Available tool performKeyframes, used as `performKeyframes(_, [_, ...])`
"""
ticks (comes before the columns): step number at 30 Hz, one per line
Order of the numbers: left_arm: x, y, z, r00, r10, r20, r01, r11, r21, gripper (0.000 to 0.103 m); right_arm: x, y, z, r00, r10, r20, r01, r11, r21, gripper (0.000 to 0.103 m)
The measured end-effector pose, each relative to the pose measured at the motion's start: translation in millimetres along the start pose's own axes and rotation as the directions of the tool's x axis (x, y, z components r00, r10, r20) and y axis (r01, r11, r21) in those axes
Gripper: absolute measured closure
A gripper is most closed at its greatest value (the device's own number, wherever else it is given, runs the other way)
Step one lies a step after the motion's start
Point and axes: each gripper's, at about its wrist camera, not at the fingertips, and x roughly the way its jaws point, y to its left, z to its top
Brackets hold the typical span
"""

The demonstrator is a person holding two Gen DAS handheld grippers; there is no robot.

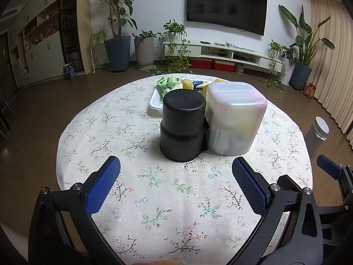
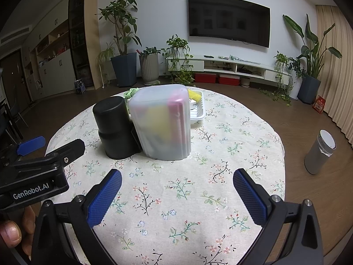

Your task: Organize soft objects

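right wrist view: both the left hand-held gripper (image 1: pixel 176 172) and right hand-held gripper (image 2: pixel 177 182) are spread, empty. sponges (image 2: pixel 162 119) sit in a frosted tub (image 2: pixel 162 123) mid-surface (image 2: pixel 198 198); likely light, squashy, so pinch gently across the middle.

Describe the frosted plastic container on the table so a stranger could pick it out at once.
Start at the round table with the floral cloth. Near its middle two tall things stand side by side, in front of a white tray. The frosted container is the right-hand, translucent one, with blurred yellow and pink shapes showing through its wall; its neighbour, the black cylinder, is opaque.
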Motion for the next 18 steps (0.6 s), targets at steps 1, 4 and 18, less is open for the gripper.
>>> performKeyframes(1, [-0.2, 0.0, -0.1, 1.000, 0.000, 0.000, 0.000, 1.000, -0.001, 0.000, 0.0, -0.6, -0.7, 1.000, 0.001, 0.000, -0.001, 1.000, 0.000, 0.000])
performKeyframes(4, [0.1, -0.3, -0.5, 1.000, 0.002, 0.001, -0.002, 1.000, 0.001, 0.000, 0.0, 0.2, 0.2, 1.000, 0.001, -0.001, -0.001, 1.000, 0.000, 0.000])
performKeyframes(18, [2.7, -0.9, -2.4, 1.000, 0.008, -0.003, -0.008, 1.000, 0.001, 0.000, 0.6, -0.8, -4.7, 1.000, 0.004, -0.009, -0.005, 1.000, -0.002, 0.000])
